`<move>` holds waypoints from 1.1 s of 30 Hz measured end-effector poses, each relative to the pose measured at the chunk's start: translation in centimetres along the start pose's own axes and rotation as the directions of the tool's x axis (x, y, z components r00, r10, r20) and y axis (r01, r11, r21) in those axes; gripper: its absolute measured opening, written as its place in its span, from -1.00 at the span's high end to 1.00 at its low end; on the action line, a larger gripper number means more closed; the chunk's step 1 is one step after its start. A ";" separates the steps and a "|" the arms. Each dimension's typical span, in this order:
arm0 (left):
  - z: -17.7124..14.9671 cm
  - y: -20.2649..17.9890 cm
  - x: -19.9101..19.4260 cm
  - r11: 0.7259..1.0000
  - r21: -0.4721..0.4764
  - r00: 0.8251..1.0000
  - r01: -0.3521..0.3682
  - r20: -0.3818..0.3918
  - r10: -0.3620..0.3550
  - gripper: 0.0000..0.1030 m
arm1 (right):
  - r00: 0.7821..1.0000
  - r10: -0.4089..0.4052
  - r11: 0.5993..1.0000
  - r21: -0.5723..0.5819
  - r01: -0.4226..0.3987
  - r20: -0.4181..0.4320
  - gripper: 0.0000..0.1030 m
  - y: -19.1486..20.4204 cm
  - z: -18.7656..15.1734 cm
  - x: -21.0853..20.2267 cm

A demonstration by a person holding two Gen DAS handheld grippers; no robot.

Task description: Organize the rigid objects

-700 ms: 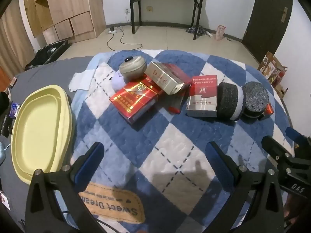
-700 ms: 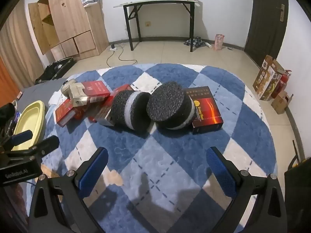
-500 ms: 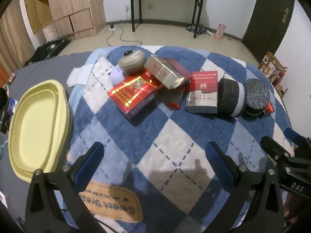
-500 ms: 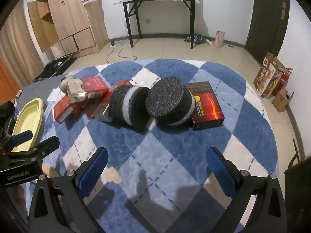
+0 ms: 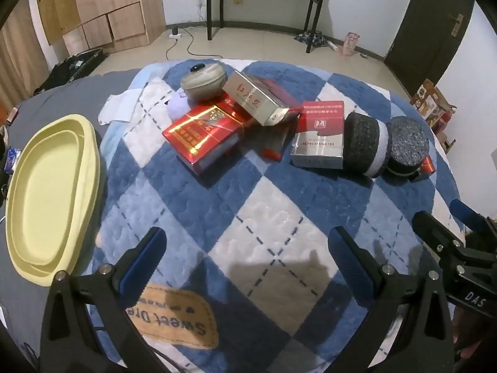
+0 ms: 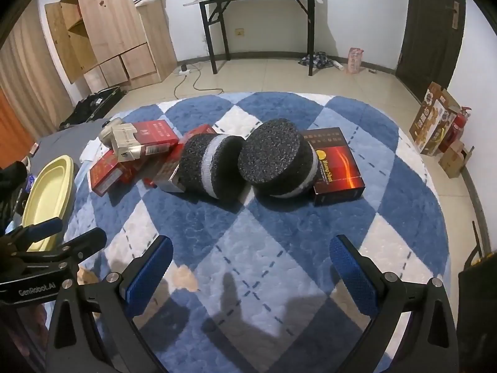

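Both grippers are hovering over the quilt, left gripper [image 5: 245, 258] and right gripper [image 6: 248, 264] spread wide, gripping nothing. The red box [image 5: 202, 138] is lying mid-quilt in the jumble, glossy, gold-printed, leaning on its neighbours. It's looking light, stiff, a bit slick, probably cardboard; pinching across its long flat sides seems safest. The yellow tray [image 5: 46, 186] is waiting alongside.

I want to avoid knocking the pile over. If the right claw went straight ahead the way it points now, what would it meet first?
Probably the bare blue-and-white quilt, short of the two black foam discs. The right claw is open, empty and angled down; depth is unclear.
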State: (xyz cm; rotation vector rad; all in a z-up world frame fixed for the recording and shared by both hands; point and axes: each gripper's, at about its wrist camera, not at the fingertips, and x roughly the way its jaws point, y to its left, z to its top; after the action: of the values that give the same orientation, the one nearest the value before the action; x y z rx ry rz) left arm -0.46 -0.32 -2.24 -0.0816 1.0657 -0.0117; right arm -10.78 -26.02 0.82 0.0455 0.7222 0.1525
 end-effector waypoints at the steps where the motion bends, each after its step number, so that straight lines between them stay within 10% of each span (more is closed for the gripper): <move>1: 0.0 -0.1 0.0 1.000 0.003 1.000 -0.003 0.000 0.003 -1.00 | 1.000 -0.002 1.000 -0.005 0.002 -0.001 -0.99 0.1 0.0 0.1; 33: -0.1 -0.4 0.0 0.999 0.024 0.999 -0.047 0.009 0.047 -1.00 | 0.999 0.007 1.000 -0.023 -0.008 -0.035 -0.99 0.5 -0.6 1.4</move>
State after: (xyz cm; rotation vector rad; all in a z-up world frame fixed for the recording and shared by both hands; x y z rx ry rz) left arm -0.51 -0.68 -2.22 -0.0343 1.0590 0.0184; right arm -10.22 -25.35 -0.47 0.0232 0.7555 0.1694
